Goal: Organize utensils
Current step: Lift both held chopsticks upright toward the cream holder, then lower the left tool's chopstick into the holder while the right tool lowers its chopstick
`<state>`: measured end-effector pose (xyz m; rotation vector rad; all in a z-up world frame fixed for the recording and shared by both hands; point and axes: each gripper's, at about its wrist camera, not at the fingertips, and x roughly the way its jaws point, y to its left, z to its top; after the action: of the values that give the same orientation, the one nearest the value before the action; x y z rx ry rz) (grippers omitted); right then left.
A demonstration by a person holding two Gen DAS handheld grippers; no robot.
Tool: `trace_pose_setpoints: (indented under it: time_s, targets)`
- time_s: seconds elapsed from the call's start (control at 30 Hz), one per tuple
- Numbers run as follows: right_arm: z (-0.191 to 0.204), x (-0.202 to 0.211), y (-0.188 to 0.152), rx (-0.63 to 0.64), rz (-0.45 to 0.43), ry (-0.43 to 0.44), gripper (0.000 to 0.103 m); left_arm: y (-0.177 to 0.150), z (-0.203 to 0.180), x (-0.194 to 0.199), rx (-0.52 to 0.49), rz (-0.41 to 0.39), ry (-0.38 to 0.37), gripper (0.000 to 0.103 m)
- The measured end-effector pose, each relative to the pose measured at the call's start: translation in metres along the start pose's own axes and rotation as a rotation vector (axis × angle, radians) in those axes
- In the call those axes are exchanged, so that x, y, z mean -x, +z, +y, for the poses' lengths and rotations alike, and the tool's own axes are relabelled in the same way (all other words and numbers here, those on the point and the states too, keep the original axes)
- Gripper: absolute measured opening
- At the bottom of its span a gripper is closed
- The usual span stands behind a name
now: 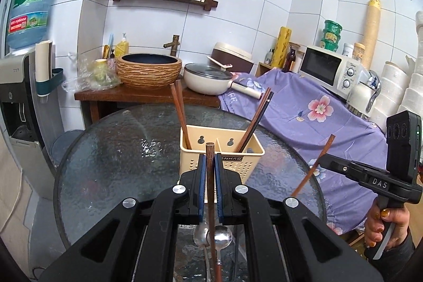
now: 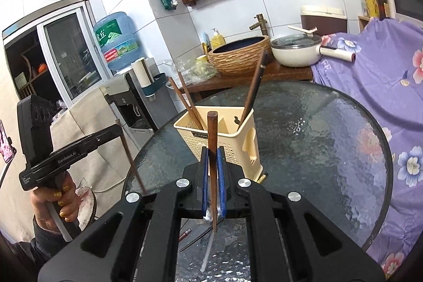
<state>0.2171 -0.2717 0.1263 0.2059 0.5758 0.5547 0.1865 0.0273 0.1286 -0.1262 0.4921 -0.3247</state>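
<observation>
Each claw is shut tight on one brown chopstick: the left gripper (image 1: 210, 163) holds a chopstick (image 1: 210, 176), the right gripper (image 2: 213, 157) holds another chopstick (image 2: 212, 149). Both hang near the cream holder (image 1: 227, 163), which already has sticks. Next they likely drop in. Spoons (image 1: 215, 237) wait on the round glass table (image 1: 119, 149) in a tiled kitchen
</observation>
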Motion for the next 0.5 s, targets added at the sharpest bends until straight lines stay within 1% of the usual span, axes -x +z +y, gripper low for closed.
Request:
trace_pose_setpoints:
  time_s: [0.17,0.5]
  targets:
    - [0.008,0.001,0.010,0.031,-0.009,0.002,0.007,0.007,-0.004,0.005,-0.008,-0.014,0.001,0.006]
    - [0.020,0.004,0.041,0.055,-0.016,0.006,0.007,0.035,-0.016,0.016,-0.048,-0.057,-0.008,0.006]
